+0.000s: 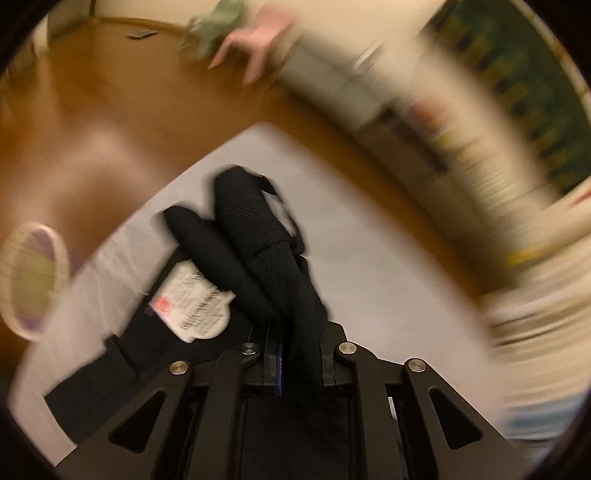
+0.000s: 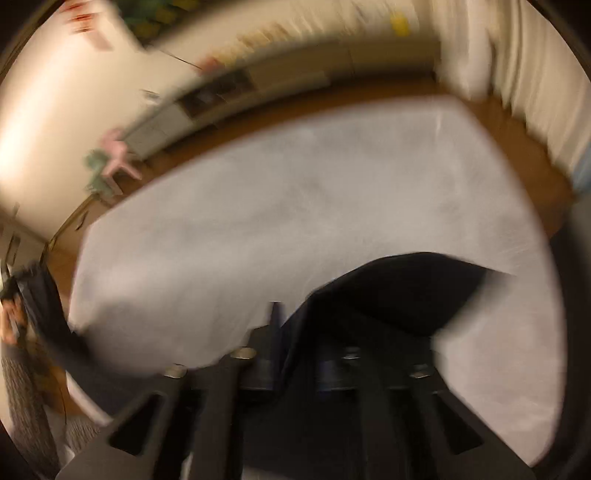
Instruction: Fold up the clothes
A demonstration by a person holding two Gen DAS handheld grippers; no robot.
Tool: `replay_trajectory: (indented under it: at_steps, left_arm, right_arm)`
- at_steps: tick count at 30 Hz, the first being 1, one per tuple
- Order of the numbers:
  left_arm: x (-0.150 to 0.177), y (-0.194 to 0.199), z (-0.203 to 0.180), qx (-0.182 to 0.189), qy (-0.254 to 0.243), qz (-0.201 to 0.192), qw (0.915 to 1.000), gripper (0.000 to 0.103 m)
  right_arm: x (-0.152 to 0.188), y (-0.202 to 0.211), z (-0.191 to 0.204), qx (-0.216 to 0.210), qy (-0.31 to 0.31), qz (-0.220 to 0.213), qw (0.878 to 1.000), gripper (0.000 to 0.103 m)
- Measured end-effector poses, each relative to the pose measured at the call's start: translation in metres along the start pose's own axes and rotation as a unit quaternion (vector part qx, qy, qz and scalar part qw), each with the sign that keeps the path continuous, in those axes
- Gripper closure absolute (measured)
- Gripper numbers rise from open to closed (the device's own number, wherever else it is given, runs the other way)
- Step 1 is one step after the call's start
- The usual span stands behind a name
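A black garment (image 1: 251, 229) with a white care label (image 1: 195, 299) lies bunched on a white sheet (image 1: 369, 258). My left gripper (image 1: 291, 332) is shut on a thick fold of it, and the cloth runs back between the jaws. In the blurred right wrist view the same black garment (image 2: 399, 288) rises off the sheet (image 2: 295, 203) and drapes over my right gripper (image 2: 303, 321). It hides the right finger, so the state of the jaws does not show. At the far left a hand (image 2: 11, 321) holds the other gripper, and black cloth stretches from it.
Brown wooden floor (image 1: 110, 92) surrounds the sheet. A pink stool (image 1: 258, 40) and a green bundle (image 1: 210, 29) stand by the far wall. A round pale disc (image 1: 33, 277) sits at the left edge. Low shelves (image 2: 221, 88) and curtains (image 2: 517, 66) line the room.
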State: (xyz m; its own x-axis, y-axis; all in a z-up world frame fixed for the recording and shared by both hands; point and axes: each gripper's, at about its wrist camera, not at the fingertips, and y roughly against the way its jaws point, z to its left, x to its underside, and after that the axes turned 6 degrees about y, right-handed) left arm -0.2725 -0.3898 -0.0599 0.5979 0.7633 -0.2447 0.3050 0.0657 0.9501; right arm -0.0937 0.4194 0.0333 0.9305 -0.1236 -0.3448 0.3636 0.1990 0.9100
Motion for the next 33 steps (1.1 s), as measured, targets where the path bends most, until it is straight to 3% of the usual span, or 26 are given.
replay_trajectory:
  at_steps: [1, 3, 5, 6, 9, 11, 15, 18, 20, 24, 29, 31, 33]
  left_arm:
    - [-0.005, -0.020, 0.002, -0.016, 0.012, 0.010, 0.9997, 0.089]
    - [-0.010, -0.030, 0.009, 0.003, 0.040, -0.003, 0.9992, 0.089]
    - [-0.012, -0.029, 0.012, 0.002, 0.019, -0.026, 0.9995, 0.085]
    - [-0.012, -0.029, 0.017, 0.004, 0.012, -0.031, 0.9994, 0.085]
    - [-0.010, -0.027, 0.041, 0.039, 0.048, -0.031, 0.9976, 0.068]
    - [-0.011, -0.023, 0.056, 0.077, 0.074, -0.028, 0.9939, 0.066]
    - [-0.012, -0.012, 0.071, 0.132, 0.063, -0.009, 0.9891, 0.062]
    - [-0.018, 0.011, 0.076, 0.161, 0.031, -0.011, 0.9864, 0.049]
    - [-0.022, 0.030, 0.076, 0.157, 0.012, -0.025, 0.9872, 0.038]
    - [-0.031, 0.061, 0.078, 0.148, -0.001, -0.067, 0.9866, 0.036]
    - [0.001, 0.059, 0.078, 0.167, -0.030, -0.067, 0.9832, 0.036]
    - [0.017, 0.043, 0.066, 0.149, -0.064, -0.056, 0.9851, 0.036]
    - [0.027, 0.022, 0.054, 0.107, -0.080, -0.046, 0.9900, 0.036]
  right_arm:
    - [-0.015, -0.031, -0.008, 0.014, -0.012, 0.016, 1.000, 0.051]
    - [-0.031, -0.058, -0.026, 0.042, -0.037, 0.008, 0.998, 0.051]
    - [-0.042, -0.080, -0.041, 0.065, -0.057, -0.005, 0.996, 0.051]
    - [-0.034, -0.072, -0.041, 0.060, -0.052, -0.025, 0.997, 0.051]
    - [-0.007, -0.053, -0.033, 0.045, -0.026, -0.073, 0.996, 0.051]
    - [0.013, -0.048, -0.017, 0.036, 0.005, -0.087, 0.996, 0.051]
    - [0.033, -0.074, 0.029, 0.019, 0.097, -0.036, 0.994, 0.051]
    - [0.039, -0.083, 0.032, 0.044, 0.118, -0.038, 0.991, 0.050]
    - [0.041, -0.087, 0.029, 0.073, 0.123, -0.039, 0.989, 0.050]
    - [0.045, -0.091, 0.033, 0.097, 0.130, -0.047, 0.986, 0.049]
    - [0.048, -0.091, 0.035, 0.106, 0.125, -0.052, 0.985, 0.048]
    - [0.048, -0.091, 0.035, 0.108, 0.126, -0.052, 0.985, 0.048]
    - [0.047, -0.080, 0.037, 0.111, 0.124, -0.054, 0.985, 0.048]
